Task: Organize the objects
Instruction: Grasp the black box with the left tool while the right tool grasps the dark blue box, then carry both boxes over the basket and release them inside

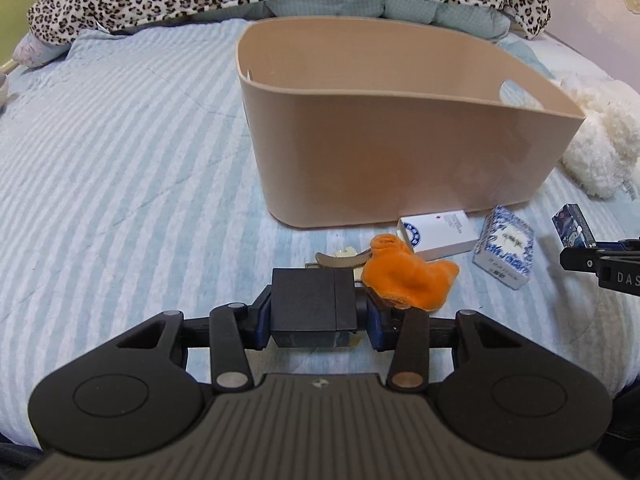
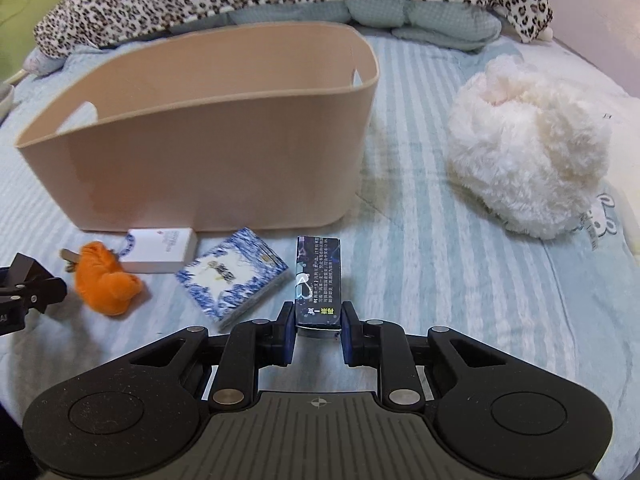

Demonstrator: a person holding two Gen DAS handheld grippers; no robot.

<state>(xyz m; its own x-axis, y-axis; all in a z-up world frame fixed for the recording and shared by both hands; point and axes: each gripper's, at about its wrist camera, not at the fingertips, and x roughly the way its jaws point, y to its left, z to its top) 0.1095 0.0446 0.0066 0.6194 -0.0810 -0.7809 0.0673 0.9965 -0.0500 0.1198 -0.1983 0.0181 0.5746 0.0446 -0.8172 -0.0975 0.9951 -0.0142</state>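
Boxes lie scattered on the striped bedspread [image 2: 440,260] at the beige bin's [image 2: 208,168] six o'clock. Left gripper [image 1: 318,320] is clamped on a black box [image 1: 312,300]; right gripper [image 2: 318,332] is clamped on a dark printed box [image 2: 319,280].

Soft even light, fisheye-bent edges, mild blur.

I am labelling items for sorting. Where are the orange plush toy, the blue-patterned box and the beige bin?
orange plush toy [image 2: 105,282], right wrist view, middle of its body.
blue-patterned box [image 2: 232,274], right wrist view, centre of its top face.
beige bin [image 1: 400,152], left wrist view, its near outer wall.
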